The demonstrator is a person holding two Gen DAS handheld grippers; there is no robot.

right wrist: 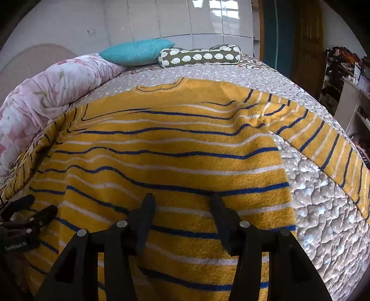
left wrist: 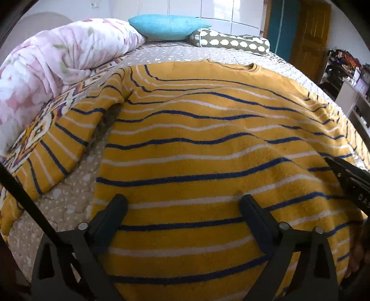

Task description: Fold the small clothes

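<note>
Left tool point(left wrist: 182, 203): jaws wide, nothing between the fingers, parked over the hem end of the sweater point(left wrist: 196, 150). No pinch on fabric. Probably open like this so the cloth lies slack and settles before the next grab.

Right tool point(right wrist: 182, 203): jaws spread to a medium gap, also empty, over the hem end on the other side, near the sweater's right edge. From the left camera its tip shows at the far right, over that same side. Both tools sit side by side along the near edge, so this reads as a release/reposition point, not a carry.

Sweater: yellow with blue and white stripes, spread flat on the bed point(right wrist: 323, 208), hem toward the cameras, collar point(right wrist: 159, 88) at the far end. Body mostly smooth, some ripples across the chest. Laid out full-length so the fold lines are reachable from the near side.

Left sleeve point(left wrist: 55, 148) angles out and down toward the bed edge, lying partly on a patterned blanket point(left wrist: 30, 139). Right sleeve point(right wrist: 323, 143) runs out diagonally over the quilted cover. Neither is folded in yet, so my guess is sleeves come first.

Further back: pink floral duvet point(left wrist: 57, 53) bunched at the left, clear of the collar. Blue pillow point(left wrist: 168, 26) and a spotted bolster point(left wrist: 231, 41) beyond the collar, well apart from the sweater. Wardrobe doors point(right wrist: 185, 18) behind.
</note>
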